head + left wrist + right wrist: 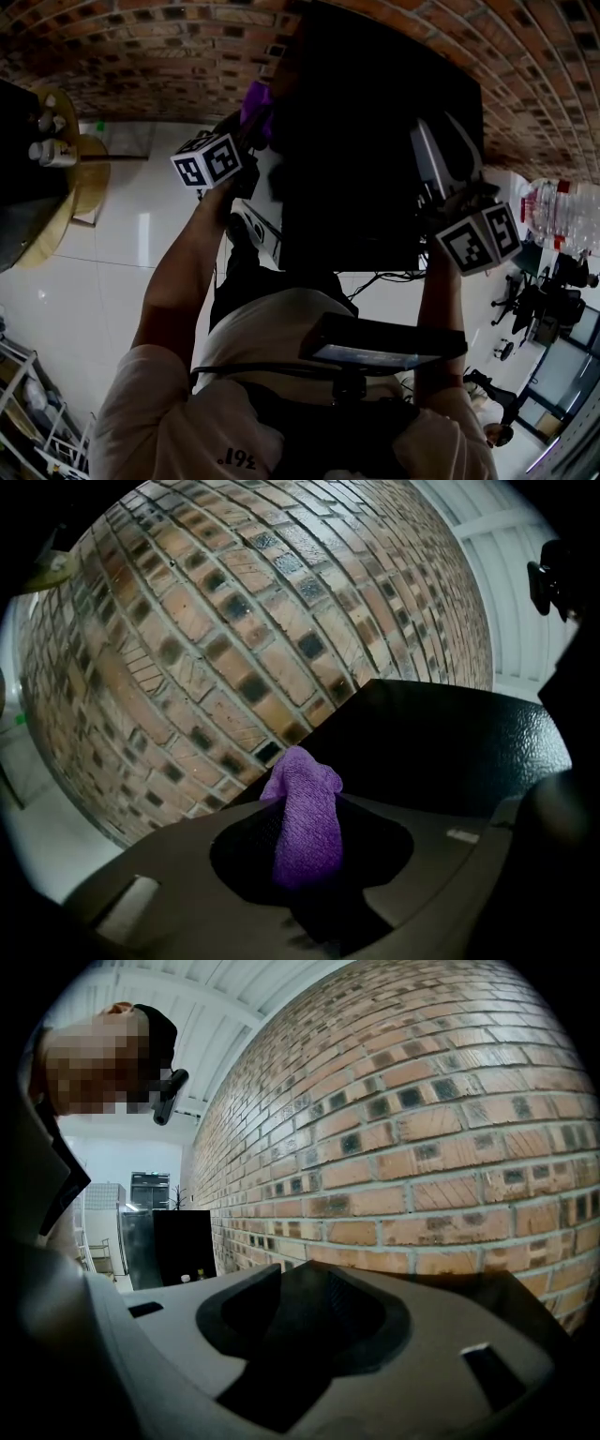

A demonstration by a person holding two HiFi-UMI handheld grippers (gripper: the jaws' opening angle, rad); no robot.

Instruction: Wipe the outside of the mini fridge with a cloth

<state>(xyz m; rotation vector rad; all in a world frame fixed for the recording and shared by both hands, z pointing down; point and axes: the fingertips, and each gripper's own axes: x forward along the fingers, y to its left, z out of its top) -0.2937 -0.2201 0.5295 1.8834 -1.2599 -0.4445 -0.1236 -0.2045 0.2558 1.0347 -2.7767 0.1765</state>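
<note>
The black mini fridge (pixel 375 141) stands against the brick wall, right in front of the person. My left gripper (pixel 255 127) is at the fridge's upper left edge, shut on a purple cloth (pixel 255 101). In the left gripper view the cloth (pixel 307 827) stands bunched up between the jaws of the left gripper (pixel 305 794), beside the fridge's glossy black surface (pixel 450 752). My right gripper (pixel 441 169) is at the fridge's right side. In the right gripper view the dark jaws of the right gripper (pixel 302 1274) meet with nothing between them, facing the bricks.
The brick wall (pixel 141 56) runs behind the fridge. A round wooden table (pixel 80 187) with bottles stands at the left. At the right are a large water bottle (pixel 562 211) and office chairs (pixel 534 300). Cables (pixel 384 277) lie below the fridge.
</note>
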